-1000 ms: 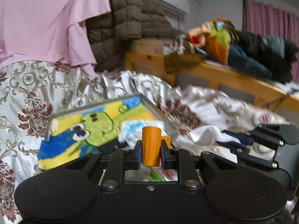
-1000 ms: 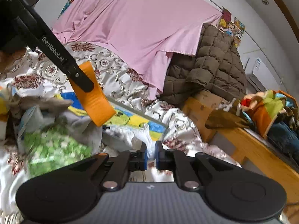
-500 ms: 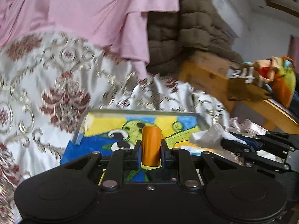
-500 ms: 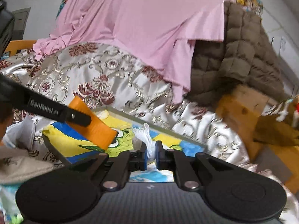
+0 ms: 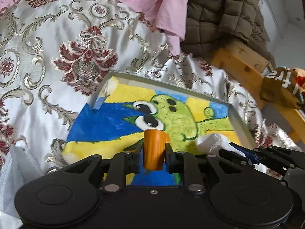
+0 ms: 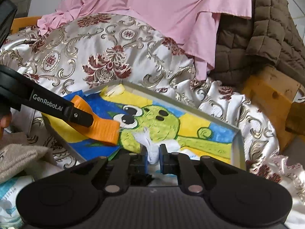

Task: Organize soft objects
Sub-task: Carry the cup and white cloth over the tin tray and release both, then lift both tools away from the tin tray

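Rumpled bedding fills both views: a silvery bedspread [image 5: 63, 43] with gold scrolls and dark red flowers covers the bed, and everything else sits on or behind it.

Nearest in the left wrist view, the left gripper [image 5: 154, 153] has an orange piece [image 5: 153, 148] between its fingers; the jaws are easing apart, yet the pads look pressed to its sides. From the right wrist view the same orange piece [image 6: 101, 123] is a flat curved strip sticking out past the black finger marked GenRobot.AI, hanging over the near left part of the tray.

The right gripper [image 6: 153, 155] has a bunch of white cloth [image 6: 150, 145] between its blue pads; its jaws too are opening slightly, with the fabric filling the narrow gap and touching both pads. In the left wrist view that gripper [image 5: 246, 152] enters from the right, the white cloth [image 5: 211, 142] bulging ahead of it over the tray's near right corner.

Under both lies a shallow grey-rimmed tray [image 6: 238, 139] lined with a painted picture [image 5: 171, 118] of a green big-eyed creature on blue and yellow.

Beyond the tray, a pink sheet [image 6: 171, 9] drapes over the bedspread, a brown quilted blanket [image 6: 263, 38] hangs beside it on the right, and a wooden bed frame [image 5: 242, 66] runs beneath that blanket.
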`<move>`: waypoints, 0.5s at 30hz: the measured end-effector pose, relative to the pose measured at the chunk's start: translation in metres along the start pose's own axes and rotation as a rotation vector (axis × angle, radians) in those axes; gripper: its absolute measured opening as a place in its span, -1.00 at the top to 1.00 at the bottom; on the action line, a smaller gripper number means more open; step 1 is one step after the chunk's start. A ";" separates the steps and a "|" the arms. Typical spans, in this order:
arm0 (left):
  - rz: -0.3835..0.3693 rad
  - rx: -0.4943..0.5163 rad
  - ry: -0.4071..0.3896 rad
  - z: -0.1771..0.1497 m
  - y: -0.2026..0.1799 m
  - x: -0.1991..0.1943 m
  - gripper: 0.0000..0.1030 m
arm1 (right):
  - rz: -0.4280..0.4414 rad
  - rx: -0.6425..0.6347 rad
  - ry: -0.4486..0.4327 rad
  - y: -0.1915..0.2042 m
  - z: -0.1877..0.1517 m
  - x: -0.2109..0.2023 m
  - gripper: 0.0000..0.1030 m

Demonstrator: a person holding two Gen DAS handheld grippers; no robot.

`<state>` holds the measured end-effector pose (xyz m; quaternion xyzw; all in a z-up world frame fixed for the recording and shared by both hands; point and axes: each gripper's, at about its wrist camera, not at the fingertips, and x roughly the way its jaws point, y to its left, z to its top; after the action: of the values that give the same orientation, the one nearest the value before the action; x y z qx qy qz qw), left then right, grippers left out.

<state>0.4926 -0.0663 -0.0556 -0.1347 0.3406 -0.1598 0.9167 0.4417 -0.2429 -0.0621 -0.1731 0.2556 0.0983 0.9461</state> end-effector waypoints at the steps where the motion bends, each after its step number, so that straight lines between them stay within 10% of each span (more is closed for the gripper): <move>1: 0.011 0.000 0.006 -0.001 0.001 0.000 0.49 | 0.003 0.005 0.003 0.000 0.000 -0.001 0.65; 15: 0.117 0.087 0.026 -0.007 -0.012 -0.032 -0.19 | 0.029 0.122 -0.015 -0.013 0.004 -0.046 -0.14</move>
<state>0.4627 -0.0659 -0.0385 -0.0725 0.3527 -0.1221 0.9249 0.4073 -0.2577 -0.0316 -0.1104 0.2565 0.0974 0.9553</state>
